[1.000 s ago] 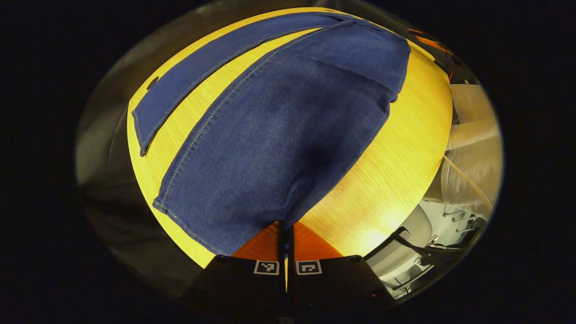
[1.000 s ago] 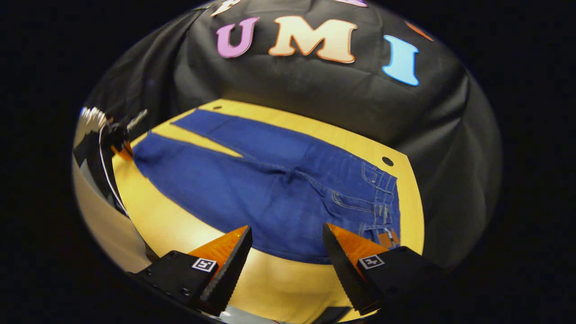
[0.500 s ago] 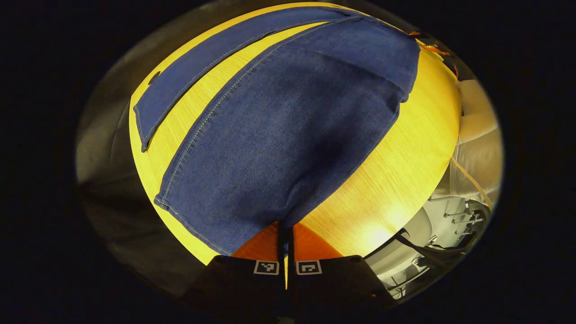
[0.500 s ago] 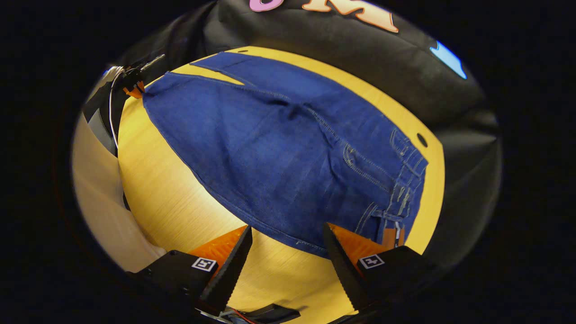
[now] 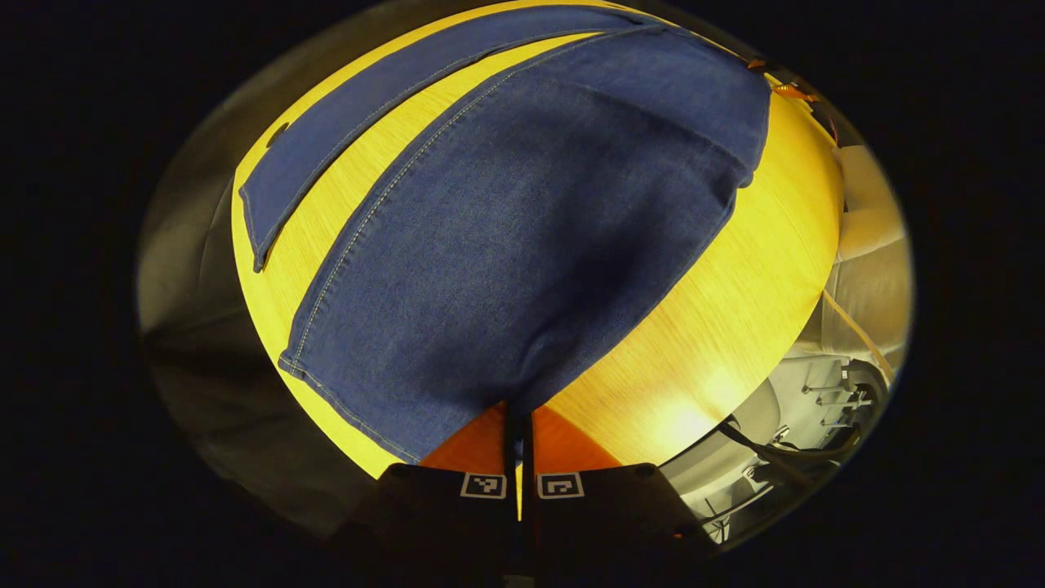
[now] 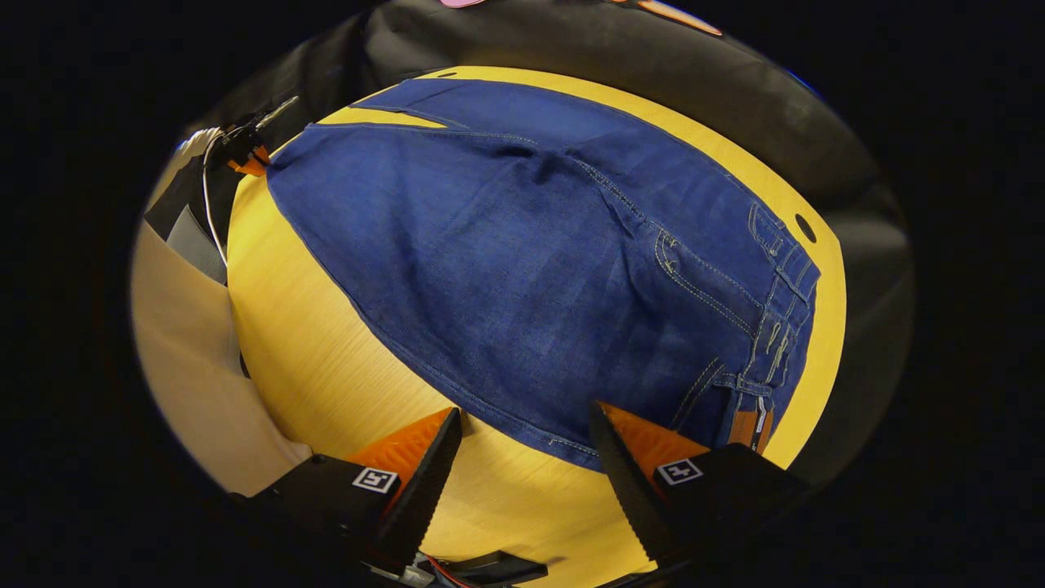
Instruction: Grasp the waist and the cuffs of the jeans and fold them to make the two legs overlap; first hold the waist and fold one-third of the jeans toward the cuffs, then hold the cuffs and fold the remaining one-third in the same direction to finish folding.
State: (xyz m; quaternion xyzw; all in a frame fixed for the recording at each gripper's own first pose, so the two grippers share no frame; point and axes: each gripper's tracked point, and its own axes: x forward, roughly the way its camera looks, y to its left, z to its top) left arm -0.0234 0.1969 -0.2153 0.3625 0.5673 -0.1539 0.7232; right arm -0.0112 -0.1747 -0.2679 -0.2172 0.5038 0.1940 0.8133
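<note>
Blue jeans [image 6: 539, 269] lie spread flat on the yellow wooden table [image 6: 326, 359], waist [image 6: 775, 327] at the right, legs running off to the far left. In the left gripper view the near leg [image 5: 522, 237] fills the middle and the far leg [image 5: 392, 98] lies apart beyond a strip of table. My left gripper [image 5: 519, 425] is shut on the near leg's cuff corner; it also appears far off as the left gripper [image 6: 245, 151] in the right gripper view. My right gripper [image 6: 522, 445] is open, hovering low over the jeans' near edge, close to the waist corner.
A person's light trousers [image 6: 196, 384] stand at the table's near side. White chairs and cables [image 5: 816, 425] lie past the table's end in the left gripper view. Black cloth wall [image 6: 653, 65] backs the table. A round hole [image 6: 805, 228] marks the tabletop's far right corner.
My right gripper has dropped and tilted down toward the jeans' near edge by the waist. The left gripper stays shut on the cuff, barely shifting.
</note>
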